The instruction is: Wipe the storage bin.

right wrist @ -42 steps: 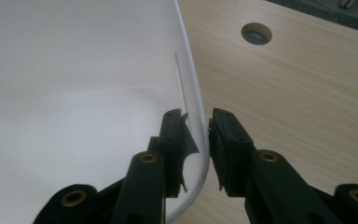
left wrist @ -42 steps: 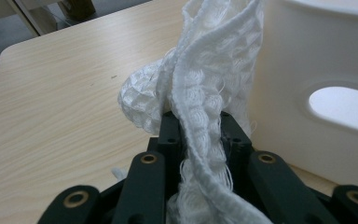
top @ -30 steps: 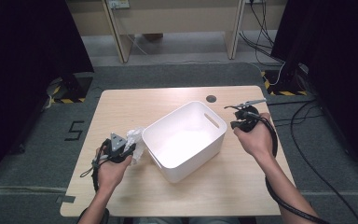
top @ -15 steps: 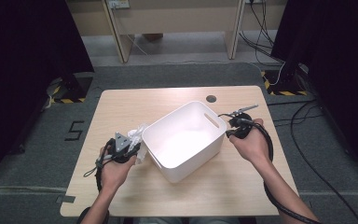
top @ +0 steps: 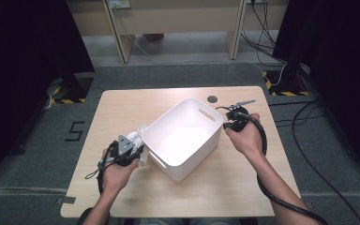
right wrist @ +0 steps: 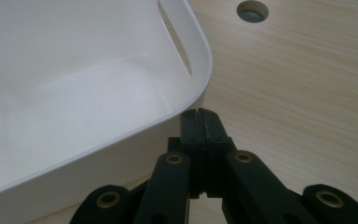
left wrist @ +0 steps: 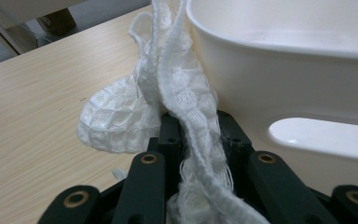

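A white plastic bin [top: 199,157] stands empty at the table's middle, turned at an angle. My left gripper [top: 137,152] sits at its near-left side, shut on a white lacy cloth [top: 138,136]. In the left gripper view the cloth [left wrist: 177,88] bunches up out of the left gripper [left wrist: 198,123], right beside the bin's wall [left wrist: 284,74]. My right gripper [top: 226,125] is at the bin's right corner. The right gripper view has the right gripper [right wrist: 200,116] shut with nothing between its jaws, its tips just under the bin's rim [right wrist: 121,126]; I cannot tell if they touch it.
The bin has slot handles in its end walls. A round cable hole [top: 212,99] lies in the tabletop behind the bin. Cables trail from both grippers, and a thick black one hangs off the table's right edge [top: 281,154]. Bare wood shows at the front and far left.
My right hand has moved left and slightly down, bringing its gripper up against the bin's right corner. The left hand, cloth and bin have stayed put.
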